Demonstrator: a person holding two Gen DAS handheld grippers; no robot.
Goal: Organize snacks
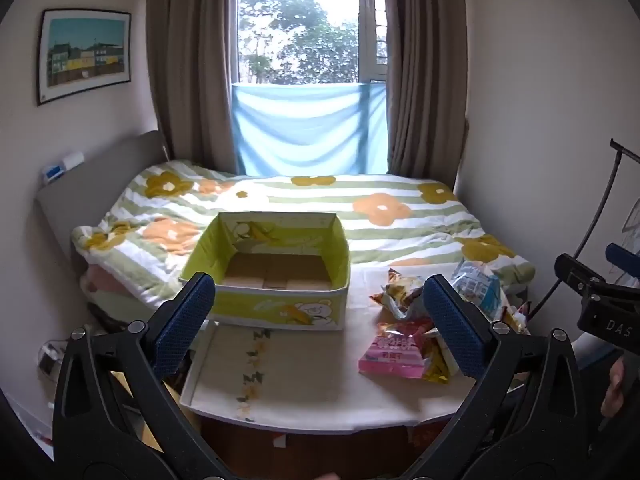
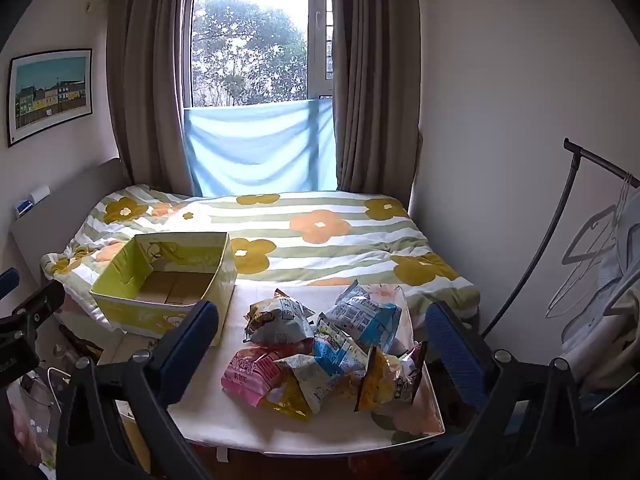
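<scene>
Left gripper [image 1: 318,320]: black frame, blue textured pads, jaws spread wide, nothing between them, hovering over the near edge of the white rectangular tabletop [image 1: 304,392]. Right gripper [image 2: 322,344]: same build, jaws also fully apart, empty, hanging above the pile of crinkly foil snack packets [image 2: 320,352].

Landmark = yellow-green open-top cardboard box with bear print [image 1: 276,280].
- Box sits on the far left part of the tabletop; inside only a bare brown cardboard floor shows.
- Snack pile lies on the tabletop right of the box, apart from it, none in the box.
- Nearest packet in the pile: pink one with white lettering [image 2: 250,374], at the pile's front left.
- Blue-and-white packet [image 2: 368,316] at the pile's back right; brown-and-white one [image 2: 276,316] at the back, closest to the box; yellow ones at the front.
- A strip of yellow flower print runs down the tabletop in front of the box.

Behind the box: bed with green-striped floral duvet [image 1: 320,204], touching the table's far edge. Beyond that, window with light blue cloth [image 1: 308,132] across its lower part, brown curtains either side. Framed picture [image 1: 84,54] on the wall left of the box.
</scene>
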